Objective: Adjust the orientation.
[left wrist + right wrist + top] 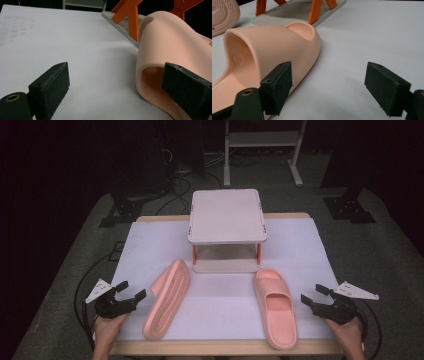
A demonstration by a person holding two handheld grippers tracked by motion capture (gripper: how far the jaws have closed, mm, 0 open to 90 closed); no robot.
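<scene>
Two pink slippers lie on the white table cover. The left slipper rests tipped on its side, its ribbed sole turned up toward the high view. The right slipper lies flat, strap up. My left gripper is open just left of the tipped slipper, and its right pad is close in front of the strap opening. To the right of the flat slipper, my right gripper is open with nothing between its pads.
A small two-tier rack with white shelves and orange legs stands at the back middle, its base just beyond the slippers' toes. The tipped slipper's sole shows far left. Bare cover lies between the slippers.
</scene>
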